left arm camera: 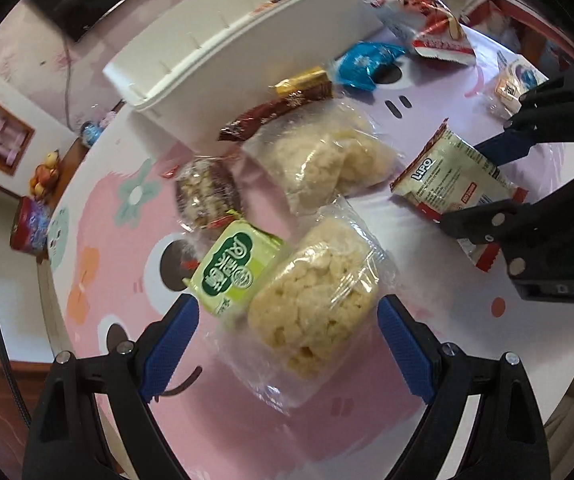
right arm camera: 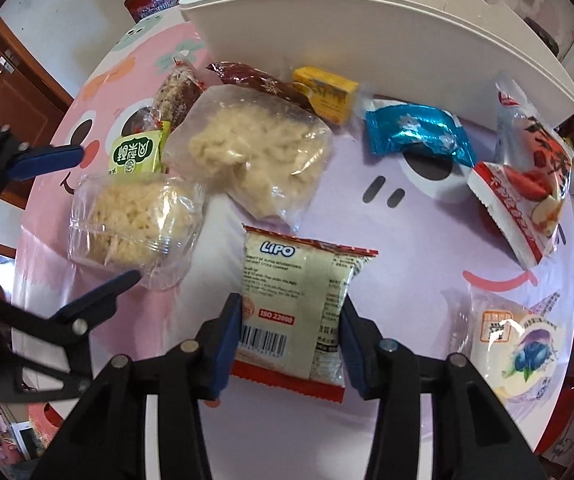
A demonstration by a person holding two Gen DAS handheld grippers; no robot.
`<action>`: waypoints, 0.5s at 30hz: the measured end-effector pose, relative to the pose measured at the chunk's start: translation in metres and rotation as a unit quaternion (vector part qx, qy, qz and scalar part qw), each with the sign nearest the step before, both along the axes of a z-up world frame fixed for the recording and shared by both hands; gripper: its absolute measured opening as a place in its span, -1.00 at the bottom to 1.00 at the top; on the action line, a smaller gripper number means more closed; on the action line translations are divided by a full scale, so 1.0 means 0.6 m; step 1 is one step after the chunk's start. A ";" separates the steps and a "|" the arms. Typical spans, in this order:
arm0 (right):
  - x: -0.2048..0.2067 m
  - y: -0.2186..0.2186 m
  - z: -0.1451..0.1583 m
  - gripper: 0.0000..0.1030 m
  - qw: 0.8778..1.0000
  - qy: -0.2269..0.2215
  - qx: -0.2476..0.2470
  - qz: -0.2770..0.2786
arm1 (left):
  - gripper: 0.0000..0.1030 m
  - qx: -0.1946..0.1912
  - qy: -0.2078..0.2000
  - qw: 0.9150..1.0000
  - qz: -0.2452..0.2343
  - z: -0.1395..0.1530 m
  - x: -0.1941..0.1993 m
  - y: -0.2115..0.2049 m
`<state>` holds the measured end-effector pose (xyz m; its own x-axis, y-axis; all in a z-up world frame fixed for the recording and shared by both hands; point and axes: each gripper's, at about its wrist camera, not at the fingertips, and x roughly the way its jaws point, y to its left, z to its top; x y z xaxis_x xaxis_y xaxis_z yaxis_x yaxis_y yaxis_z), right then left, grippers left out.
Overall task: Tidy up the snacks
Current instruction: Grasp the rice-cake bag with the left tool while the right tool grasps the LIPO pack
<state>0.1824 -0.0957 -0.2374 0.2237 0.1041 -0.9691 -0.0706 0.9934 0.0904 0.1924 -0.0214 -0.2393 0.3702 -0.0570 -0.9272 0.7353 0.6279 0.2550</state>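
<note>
right wrist: right gripper point(right arm camera: 291, 336) pinching lipo packet point(right arm camera: 299, 300), long axis along fingers; left gripper point(left arm camera: 287, 340) spread.

Glossy clear plastic wrap on rice cake point(left arm camera: 315, 300); smooth white plastic bin point(right arm camera: 367, 40).

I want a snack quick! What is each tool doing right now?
Left tool: open, straddling a clear-wrapped rice cake, not gripping.
Right tool: shut on the Lipo packet.
</note>
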 end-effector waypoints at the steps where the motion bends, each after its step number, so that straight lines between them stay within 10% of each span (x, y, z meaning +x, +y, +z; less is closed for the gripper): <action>1: 0.000 -0.001 0.000 -0.10 1.000 0.001 0.001 0.000 | 0.75 0.000 0.006 1.000 -0.002 -0.004 0.001 -0.002; 15: 0.005 -0.036 0.006 -0.11 1.000 0.021 0.022 -0.006 | 0.16 -0.034 0.062 0.994 0.080 -0.032 -0.020 -0.016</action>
